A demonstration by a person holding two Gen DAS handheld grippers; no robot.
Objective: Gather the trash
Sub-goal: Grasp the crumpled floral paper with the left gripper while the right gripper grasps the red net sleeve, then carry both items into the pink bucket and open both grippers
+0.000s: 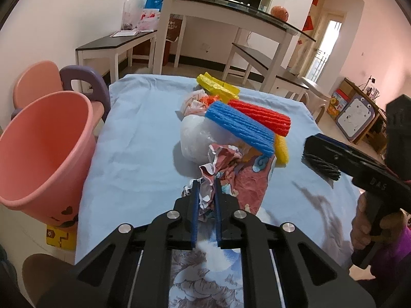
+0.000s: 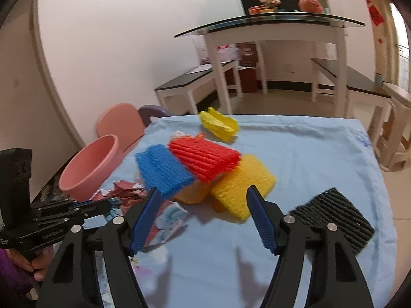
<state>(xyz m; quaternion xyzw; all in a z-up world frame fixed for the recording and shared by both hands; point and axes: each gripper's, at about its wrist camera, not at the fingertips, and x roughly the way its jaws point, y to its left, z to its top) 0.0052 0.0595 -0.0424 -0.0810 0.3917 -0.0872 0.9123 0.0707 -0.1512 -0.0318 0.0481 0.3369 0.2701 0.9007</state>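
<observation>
My left gripper is shut on a crumpled printed paper wrapper at the near end of a trash pile on the blue tablecloth. The pile holds a blue foam net, a red foam net, yellow foam nets and a white plastic bag. My right gripper is open and empty, above the cloth before the blue, red and yellow foam nets. A black foam net lies to its right. The pink bucket stands off the table's left edge.
A pink and purple child chair stands behind the bucket. White tables with dark tops and benches stand behind. The bucket also shows in the right wrist view, with the left gripper beside it. The table's edges drop off left, right and far.
</observation>
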